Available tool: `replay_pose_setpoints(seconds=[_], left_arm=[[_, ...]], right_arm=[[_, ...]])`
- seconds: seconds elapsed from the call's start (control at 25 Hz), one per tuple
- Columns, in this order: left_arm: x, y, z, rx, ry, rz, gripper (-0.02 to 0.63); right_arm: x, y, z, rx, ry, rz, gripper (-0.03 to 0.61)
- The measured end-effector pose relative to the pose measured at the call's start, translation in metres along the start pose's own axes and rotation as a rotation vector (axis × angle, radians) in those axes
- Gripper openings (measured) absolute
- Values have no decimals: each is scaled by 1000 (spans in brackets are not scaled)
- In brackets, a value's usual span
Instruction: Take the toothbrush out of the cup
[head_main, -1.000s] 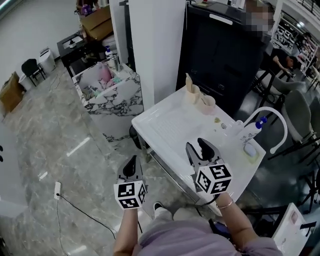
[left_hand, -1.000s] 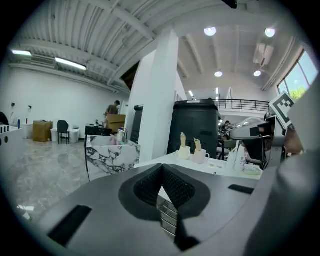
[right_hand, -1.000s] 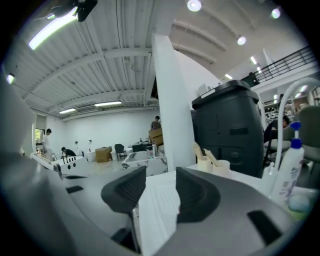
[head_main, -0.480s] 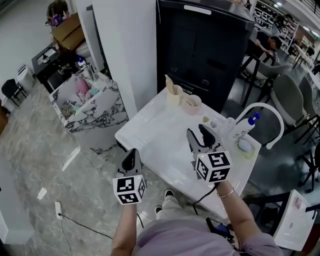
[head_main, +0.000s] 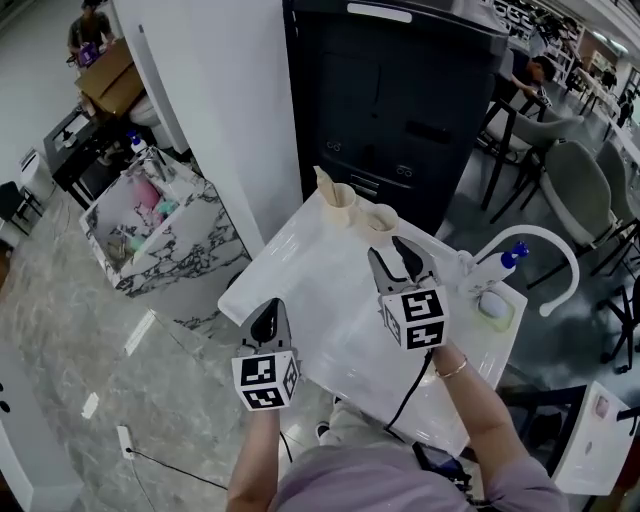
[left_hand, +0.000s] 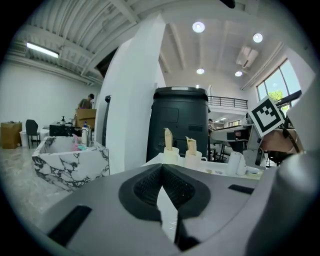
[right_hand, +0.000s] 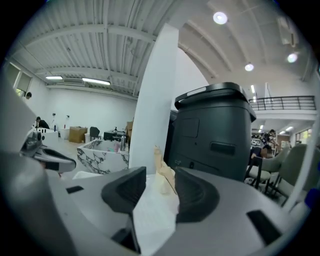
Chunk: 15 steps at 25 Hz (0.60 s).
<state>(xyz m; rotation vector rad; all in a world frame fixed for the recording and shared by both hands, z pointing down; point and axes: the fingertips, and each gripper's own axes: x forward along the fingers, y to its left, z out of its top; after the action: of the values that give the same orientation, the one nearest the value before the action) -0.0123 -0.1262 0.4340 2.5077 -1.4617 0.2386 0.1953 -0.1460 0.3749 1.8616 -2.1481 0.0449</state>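
Two cream cups stand at the far edge of the white table (head_main: 300, 290). The left cup (head_main: 341, 207) holds a tan toothbrush (head_main: 323, 185) that sticks up; the right cup (head_main: 380, 222) stands beside it. My right gripper (head_main: 388, 250) hovers over the table just short of the cups, open and empty. In the right gripper view the cups (right_hand: 163, 181) and toothbrush (right_hand: 158, 159) show through the gap of the right gripper (right_hand: 160, 182). My left gripper (head_main: 268, 318) is shut at the table's near-left edge, holding nothing. The left gripper view shows both cups (left_hand: 170, 154) ahead of the left gripper (left_hand: 161, 169).
A tall black cabinet (head_main: 400, 100) stands right behind the cups, a white pillar (head_main: 220, 110) to its left. A blue-capped white bottle (head_main: 497, 267), an arched white faucet (head_main: 548, 255) and a soap dish (head_main: 494, 305) sit at the table's right. A marble counter (head_main: 160, 225) stands far left.
Both grippers have moved forward towards the table. The right gripper now sits closer to the cups, and the left has come up to the table's near edge.
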Motion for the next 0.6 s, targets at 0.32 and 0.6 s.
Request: replay_pose_setpoints(seconds=[0.32, 0.6], left_arm=[[33, -4, -4, -8, 31, -14, 0], [47, -4, -9, -11, 49, -7, 0]], right_arm=[[54, -16, -20, -140, 75, -16, 181], [86, -23, -43, -211, 128, -23, 179]])
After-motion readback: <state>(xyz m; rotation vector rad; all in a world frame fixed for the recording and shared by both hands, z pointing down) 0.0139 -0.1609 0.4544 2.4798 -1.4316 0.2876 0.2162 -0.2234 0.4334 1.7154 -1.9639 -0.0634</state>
